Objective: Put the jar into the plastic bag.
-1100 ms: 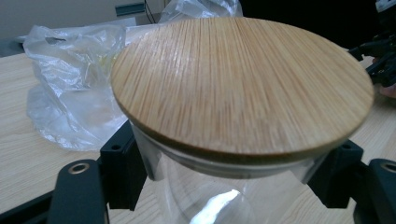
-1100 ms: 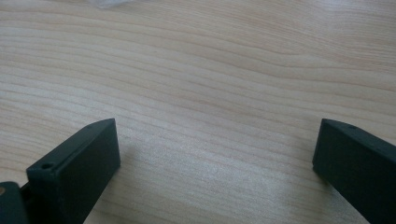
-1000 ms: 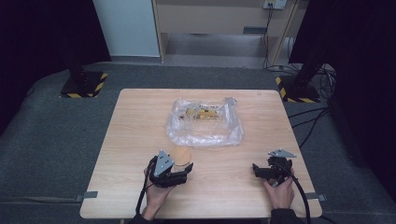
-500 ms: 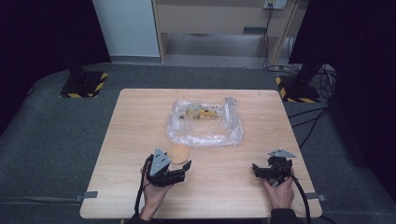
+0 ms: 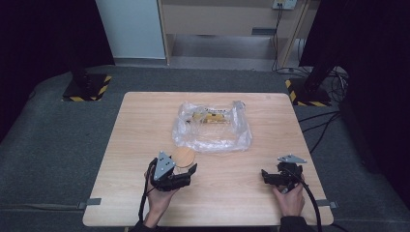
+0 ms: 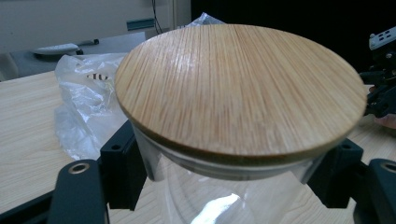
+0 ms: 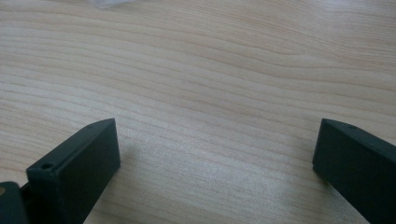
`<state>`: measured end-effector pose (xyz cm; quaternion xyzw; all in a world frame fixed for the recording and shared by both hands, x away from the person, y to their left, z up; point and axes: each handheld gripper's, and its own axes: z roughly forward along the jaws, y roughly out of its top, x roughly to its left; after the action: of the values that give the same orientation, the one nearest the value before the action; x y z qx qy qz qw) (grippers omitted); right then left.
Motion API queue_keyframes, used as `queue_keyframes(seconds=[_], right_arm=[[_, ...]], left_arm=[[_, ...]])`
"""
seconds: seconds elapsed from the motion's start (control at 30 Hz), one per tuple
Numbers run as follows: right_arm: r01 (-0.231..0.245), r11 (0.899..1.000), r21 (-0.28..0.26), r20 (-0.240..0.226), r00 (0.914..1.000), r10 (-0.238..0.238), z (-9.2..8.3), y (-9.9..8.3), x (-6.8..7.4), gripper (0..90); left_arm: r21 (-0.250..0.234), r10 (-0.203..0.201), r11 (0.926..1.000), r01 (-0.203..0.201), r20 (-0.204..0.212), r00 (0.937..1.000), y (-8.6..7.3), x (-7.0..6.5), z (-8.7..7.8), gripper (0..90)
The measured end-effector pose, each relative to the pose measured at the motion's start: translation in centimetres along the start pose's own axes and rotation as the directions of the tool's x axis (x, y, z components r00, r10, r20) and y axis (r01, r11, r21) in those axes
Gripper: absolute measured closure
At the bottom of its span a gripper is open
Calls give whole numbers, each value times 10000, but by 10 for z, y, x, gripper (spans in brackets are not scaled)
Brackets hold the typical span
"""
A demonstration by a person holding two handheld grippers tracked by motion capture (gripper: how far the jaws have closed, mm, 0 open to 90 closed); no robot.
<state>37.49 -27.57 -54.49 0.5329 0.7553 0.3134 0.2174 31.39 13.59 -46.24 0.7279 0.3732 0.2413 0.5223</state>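
Since a moment ago, our left gripper (image 5: pixel 186 173) has slid a little nearer to us with the jar, and our right gripper (image 5: pixel 269 176) has stayed put. We squeeze the left jaws tight on a glass jar (image 6: pixel 210 196) with a round wooden lid (image 6: pixel 240 88), near the front left of the wooden table (image 5: pixel 145 125). Our right jaws stand wide apart over bare wood, holding nothing. A crinkly clear plastic bag (image 5: pixel 212 130) lies in the middle of the table, behind the jar.

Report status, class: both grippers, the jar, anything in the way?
Left gripper shut on glass jar, bamboo lid on. Right gripper open, nothing between jaws, low over table. Crumpled plastic bag lies beyond jar, mid-table.
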Motion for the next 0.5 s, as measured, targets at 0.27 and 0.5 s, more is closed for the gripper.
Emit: queue_keyframes(seconds=[0.27,0.5], right_arm=[[0,10000,-1,1,10000,0,0,0,0,7],[0,10000,1,0,10000,0,0,0,0,7]], left_arm=[[-136,-49,9999,49,-4,10000,7,0,4,256],[-136,-94,9999,93,-64,9999,13,4,10,256]])
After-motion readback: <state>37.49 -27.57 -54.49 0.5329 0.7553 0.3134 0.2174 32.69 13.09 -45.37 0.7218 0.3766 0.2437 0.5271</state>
